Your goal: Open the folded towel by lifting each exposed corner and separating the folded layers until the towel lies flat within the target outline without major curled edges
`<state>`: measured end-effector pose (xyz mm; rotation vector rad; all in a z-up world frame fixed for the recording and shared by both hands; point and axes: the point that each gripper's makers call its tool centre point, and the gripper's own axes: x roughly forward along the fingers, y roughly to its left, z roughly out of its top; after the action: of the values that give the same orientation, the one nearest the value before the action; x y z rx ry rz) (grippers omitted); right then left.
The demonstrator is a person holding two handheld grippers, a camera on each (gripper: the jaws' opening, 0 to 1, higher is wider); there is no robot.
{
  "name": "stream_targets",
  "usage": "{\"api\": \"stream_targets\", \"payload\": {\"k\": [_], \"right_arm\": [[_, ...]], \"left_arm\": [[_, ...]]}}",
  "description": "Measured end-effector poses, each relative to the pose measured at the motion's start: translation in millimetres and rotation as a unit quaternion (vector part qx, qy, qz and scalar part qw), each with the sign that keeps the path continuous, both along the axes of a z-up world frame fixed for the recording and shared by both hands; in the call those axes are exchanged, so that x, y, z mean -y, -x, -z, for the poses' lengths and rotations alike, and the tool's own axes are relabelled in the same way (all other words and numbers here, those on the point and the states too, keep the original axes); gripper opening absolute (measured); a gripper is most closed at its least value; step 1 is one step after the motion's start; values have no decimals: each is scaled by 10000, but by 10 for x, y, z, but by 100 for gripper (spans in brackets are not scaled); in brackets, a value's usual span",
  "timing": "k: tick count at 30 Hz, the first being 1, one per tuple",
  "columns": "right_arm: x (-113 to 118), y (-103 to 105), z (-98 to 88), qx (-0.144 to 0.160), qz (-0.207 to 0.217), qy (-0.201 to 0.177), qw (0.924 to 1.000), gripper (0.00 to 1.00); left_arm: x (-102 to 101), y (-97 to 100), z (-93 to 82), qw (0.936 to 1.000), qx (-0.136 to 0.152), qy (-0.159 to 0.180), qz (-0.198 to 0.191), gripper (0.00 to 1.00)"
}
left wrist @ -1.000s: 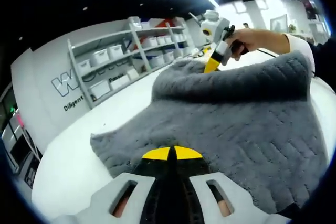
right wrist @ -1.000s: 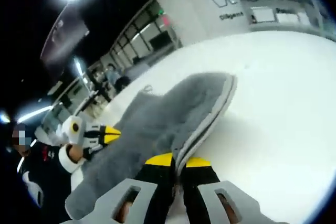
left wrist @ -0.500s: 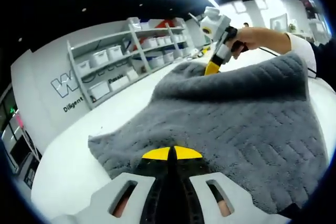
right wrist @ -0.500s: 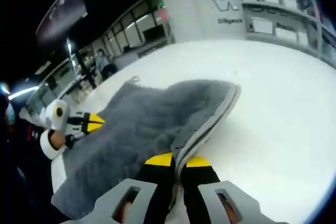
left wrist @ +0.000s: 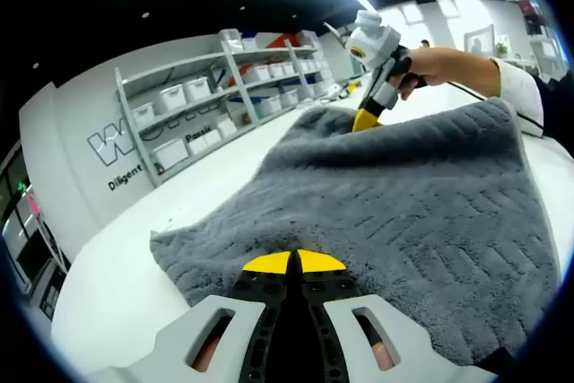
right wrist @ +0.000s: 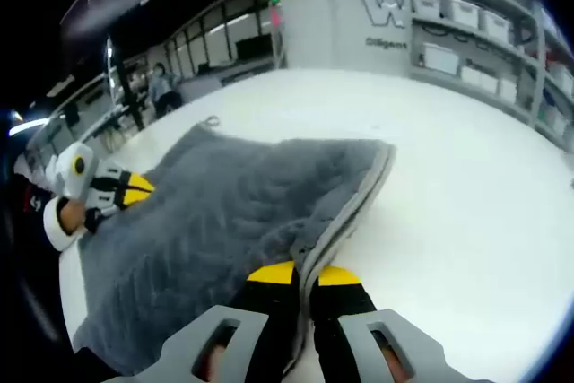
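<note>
The towel [left wrist: 395, 204] lies spread on the counter [left wrist: 117, 293], between the two grippers. In the left gripper view, the left gripper [left wrist: 294, 262] sits at the towel's near edge and the right gripper [left wrist: 366, 117] at its far corner. Shelves [left wrist: 215, 96] stand behind the counter, beyond the towel. In the right gripper view, the right gripper [right wrist: 300, 274] is at the near hem, bare counter [right wrist: 466, 221] to its right, the left gripper [right wrist: 134, 190] at the towel's [right wrist: 224, 221] left edge.
</note>
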<state>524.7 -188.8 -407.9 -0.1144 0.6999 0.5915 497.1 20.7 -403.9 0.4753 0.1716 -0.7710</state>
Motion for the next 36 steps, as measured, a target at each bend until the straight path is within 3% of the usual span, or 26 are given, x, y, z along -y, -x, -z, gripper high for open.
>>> {"api": "stream_targets", "payload": {"k": [26, 36], "right_arm": [[429, -101, 27, 401, 361, 720, 9959, 0], [508, -96, 13, 424, 443, 771, 9951, 0]], "left_arm": [[43, -4, -8, 9999, -66, 107, 24, 1], [60, -37, 0, 9998, -91, 158, -68, 1]]}}
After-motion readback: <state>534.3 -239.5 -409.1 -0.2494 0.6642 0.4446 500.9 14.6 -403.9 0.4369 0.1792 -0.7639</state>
